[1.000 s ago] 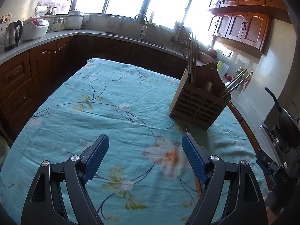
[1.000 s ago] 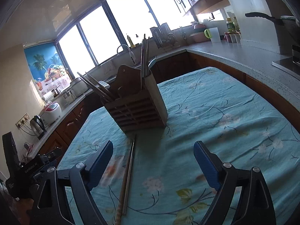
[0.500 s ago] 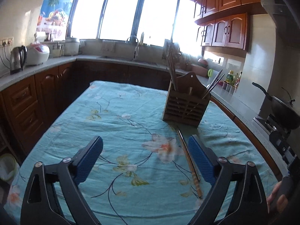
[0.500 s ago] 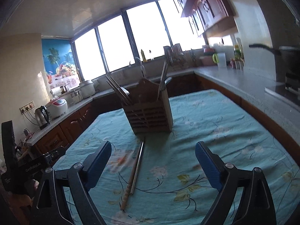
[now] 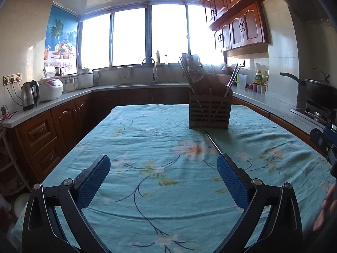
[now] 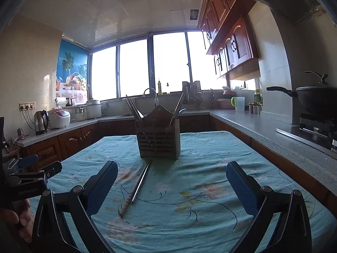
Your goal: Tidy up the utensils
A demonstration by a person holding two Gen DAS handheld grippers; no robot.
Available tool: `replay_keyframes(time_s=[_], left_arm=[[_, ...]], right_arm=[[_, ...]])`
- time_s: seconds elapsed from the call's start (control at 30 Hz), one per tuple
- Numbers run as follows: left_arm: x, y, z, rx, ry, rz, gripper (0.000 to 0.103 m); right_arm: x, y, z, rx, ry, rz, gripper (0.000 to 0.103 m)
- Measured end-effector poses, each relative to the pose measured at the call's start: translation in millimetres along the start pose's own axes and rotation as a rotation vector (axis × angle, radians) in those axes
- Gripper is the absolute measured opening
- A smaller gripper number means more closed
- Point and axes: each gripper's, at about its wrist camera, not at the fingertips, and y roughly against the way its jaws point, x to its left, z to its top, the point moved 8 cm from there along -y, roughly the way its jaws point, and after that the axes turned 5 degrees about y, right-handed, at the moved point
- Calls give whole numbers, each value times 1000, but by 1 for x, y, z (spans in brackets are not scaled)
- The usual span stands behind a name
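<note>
A: What is on the table [image 6: 210, 147]?

B: A teal floral cloth covers it. A wooden utensil holder [image 6: 158, 141] stands upright toward the far end, with chopsticks and a spoon leaning out of it. 2 chopsticks [image 6: 137, 186] lie flat on the cloth in front of it, their far tips close to its base.

A: And the tongs?

B: The left gripper [image 5: 163, 176] and right gripper [image 6: 171, 182] both hover at the near end, jaws spread wide, pinching nothing.
</note>
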Motion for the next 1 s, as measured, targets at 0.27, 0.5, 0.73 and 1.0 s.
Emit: replay_keyframes(time_s=[0.27, 0.5, 0.73, 1.0], left_arm=[[-1, 2, -12, 16, 13, -5, 103], [-3, 4, -18, 20, 9, -8, 103], [-5, 3, -23, 38, 4, 0, 103], [-6, 1, -27, 55, -8, -4, 103]], right_arm=[[-5, 6, -12, 18, -15, -8, 103], [-7, 12, -21, 22, -25, -11, 103], [-7, 11, -26, 47, -20, -24, 103], [-11, 10, -33, 69, -30, -33, 103]])
